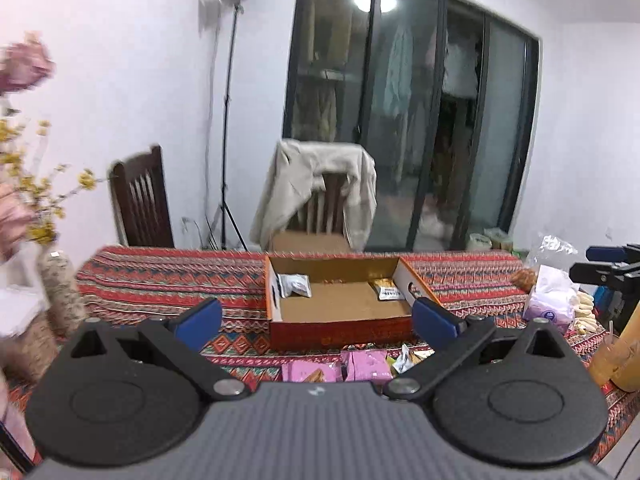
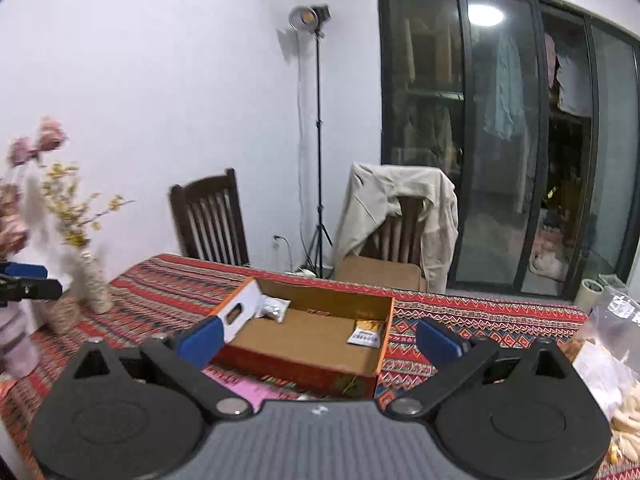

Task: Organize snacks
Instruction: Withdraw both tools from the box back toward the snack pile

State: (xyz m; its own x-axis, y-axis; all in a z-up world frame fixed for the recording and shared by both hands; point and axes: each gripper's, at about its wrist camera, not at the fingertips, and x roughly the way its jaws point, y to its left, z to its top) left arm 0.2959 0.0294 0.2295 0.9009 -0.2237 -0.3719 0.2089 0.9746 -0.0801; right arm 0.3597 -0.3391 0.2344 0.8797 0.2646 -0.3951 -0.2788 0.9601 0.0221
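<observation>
An open cardboard box (image 1: 340, 322) with red-orange sides sits on the patterned tablecloth; it also shows in the right wrist view (image 2: 304, 368). Inside lie a white packet (image 1: 295, 285) at the left and a gold-and-white packet (image 1: 387, 288) at the right, also seen in the right wrist view as the white packet (image 2: 274, 307) and the gold packet (image 2: 367, 332). Pink snack packets (image 1: 338, 367) lie in front of the box, just ahead of my left gripper (image 1: 318, 320), which is open and empty. My right gripper (image 2: 318, 340) is open and empty above the box's near edge.
A vase of flowers (image 2: 90, 280) stands at the table's left. A tissue pack (image 1: 550, 306), plastic bags and pale snacks (image 2: 626, 416) sit at the right, with an orange bottle (image 1: 618, 360). Two chairs (image 2: 212, 220), one draped with a jacket (image 2: 400, 208), stand behind the table.
</observation>
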